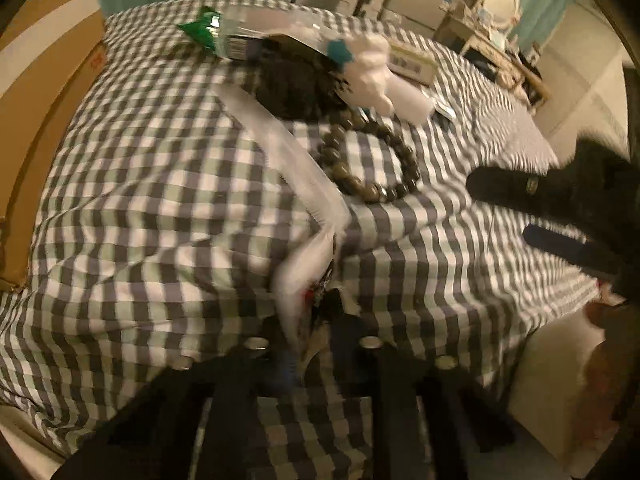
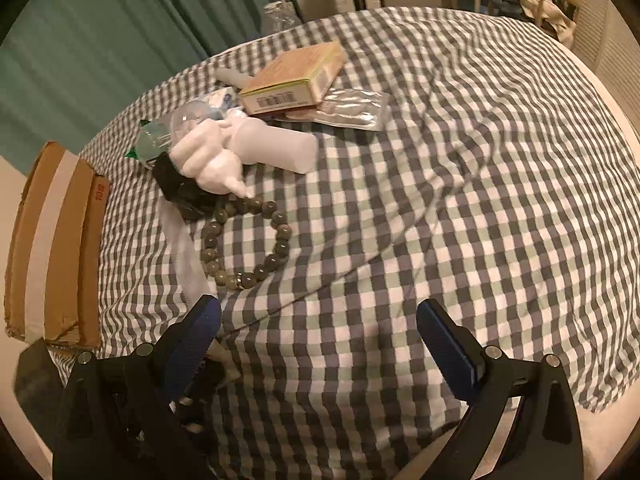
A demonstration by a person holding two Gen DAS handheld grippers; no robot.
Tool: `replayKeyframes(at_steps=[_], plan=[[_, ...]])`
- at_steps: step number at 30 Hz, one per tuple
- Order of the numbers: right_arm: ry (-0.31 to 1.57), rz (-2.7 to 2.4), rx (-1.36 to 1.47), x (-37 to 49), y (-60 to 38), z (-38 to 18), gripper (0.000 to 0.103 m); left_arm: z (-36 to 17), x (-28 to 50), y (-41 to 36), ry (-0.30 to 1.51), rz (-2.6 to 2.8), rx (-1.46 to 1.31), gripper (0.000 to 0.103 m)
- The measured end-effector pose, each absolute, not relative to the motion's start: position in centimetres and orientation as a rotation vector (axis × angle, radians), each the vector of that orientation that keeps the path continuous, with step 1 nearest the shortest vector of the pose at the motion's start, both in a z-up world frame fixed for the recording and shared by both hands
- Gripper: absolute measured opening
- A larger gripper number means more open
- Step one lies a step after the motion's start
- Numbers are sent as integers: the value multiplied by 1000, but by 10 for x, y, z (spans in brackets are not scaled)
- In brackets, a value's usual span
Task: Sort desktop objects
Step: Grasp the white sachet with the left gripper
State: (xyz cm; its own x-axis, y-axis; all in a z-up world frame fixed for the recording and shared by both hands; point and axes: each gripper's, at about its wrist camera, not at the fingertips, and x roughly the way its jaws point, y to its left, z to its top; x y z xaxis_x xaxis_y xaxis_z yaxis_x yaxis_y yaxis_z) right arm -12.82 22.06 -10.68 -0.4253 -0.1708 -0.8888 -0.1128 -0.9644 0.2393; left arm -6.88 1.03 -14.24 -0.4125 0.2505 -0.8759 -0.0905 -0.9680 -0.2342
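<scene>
The left claw point(image 1: 316, 344) is pinched on the near end of a long white wrapper point(image 1: 280, 152) that runs away from it across the checked cloth point(image 1: 140, 200) covering the tabletop; the left wrist view is blurred, so the small dark and red bits at the fingertips cannot be made out. The far end of the wrapper reaches a dark, rough-textured object point(image 1: 296, 88). Just right of the wrapper lies a ring of grey-brown beads point(image 1: 372, 160), flat on the cloth.

Behind the beads sits a heap: a white figurine point(image 1: 372, 68) leaning on the dark object, a white cylindrical bottle point(image 2: 280, 146) lying on its side, a green foil packet point(image 1: 204, 32), a clear plastic bottle point(image 1: 272, 24), and farther back a tan box with a barcode point(image 2: 296, 78) resting partly on a clear sachet point(image 2: 352, 110).

The right claw point(image 2: 320, 332) is spread wide with nothing between its blue-padded fingers point(image 2: 444, 340), hovering over bare cloth near the table's near edge; in the left wrist view it enters from the right side point(image 1: 532, 216). The bead ring lies ahead of its left finger.

A cardboard box point(image 2: 52, 248) stands off the left edge of the tabletop, and a teal curtain point(image 2: 120, 40) hangs behind.
</scene>
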Motion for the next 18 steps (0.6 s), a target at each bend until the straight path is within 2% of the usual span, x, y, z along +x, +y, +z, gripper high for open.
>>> replayKeyframes(at_steps=[5, 8, 11, 13, 14, 15, 16, 18], plan=[[-363, -2578, 1650, -134, 213, -110, 96, -118, -78, -28, -305, 2605, -1484, 10], [-322, -2574, 1659, -144, 206, -115, 75, -117, -85, -42, -351, 2639, -1487, 10], [-293, -2562, 1636, -158, 200, -120, 67, -129, -95, -47, -379, 2632, -1530, 10], [-261, -2573, 1631, -167, 198, -123, 56, -134, -99, -46, -388, 2627, -1548, 10], [-256, -2567, 1628, -172, 197, -125, 54, -136, -98, -47, -397, 2623, -1554, 10], [-265, -2554, 1632, -176, 197, -128, 48, -138, -98, -47, -399, 2619, -1561, 11], [-278, -2540, 1642, -180, 198, -131, 36, -140, -100, -48, -404, 2616, -1568, 11], [-309, -2494, 1675, -187, 198, -142, 21, -145, -103, -45, -412, 2609, -1579, 11]])
